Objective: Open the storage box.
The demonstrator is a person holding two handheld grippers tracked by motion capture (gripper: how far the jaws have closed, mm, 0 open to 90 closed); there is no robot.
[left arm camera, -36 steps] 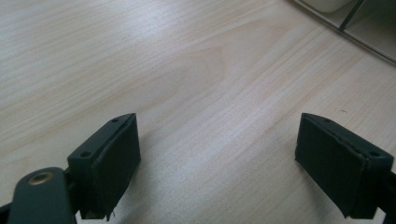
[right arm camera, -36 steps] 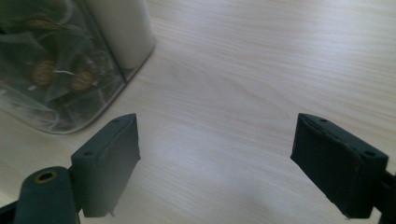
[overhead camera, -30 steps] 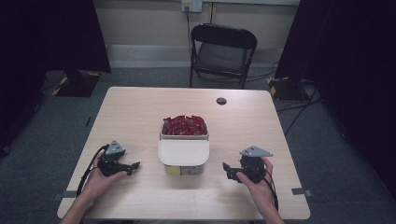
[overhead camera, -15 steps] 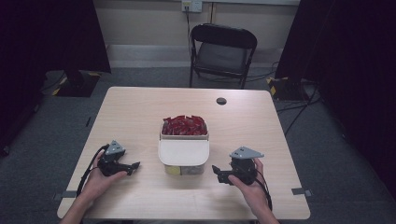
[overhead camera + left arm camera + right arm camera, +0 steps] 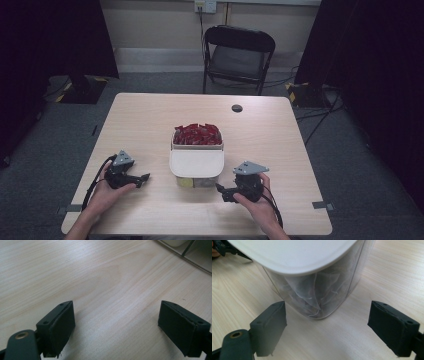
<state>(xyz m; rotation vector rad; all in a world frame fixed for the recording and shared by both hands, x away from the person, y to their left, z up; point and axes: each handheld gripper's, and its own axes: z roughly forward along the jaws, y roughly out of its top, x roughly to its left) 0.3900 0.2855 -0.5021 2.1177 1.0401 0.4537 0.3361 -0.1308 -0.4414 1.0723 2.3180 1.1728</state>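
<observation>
the right tool (image 5: 226, 191), jaws wide and empty, faces the lidded clear container (image 5: 196, 170) at its 10 o'clock at the centre of the surface (image 5: 280, 150), and a low nudge could tip it.

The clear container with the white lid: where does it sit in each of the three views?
High view: container at table centre, between the grippers.
Left gripper view: a corner of it at the top right edge.
Right gripper view: close ahead, upper centre.
Shared landmark: its white lid.
</observation>
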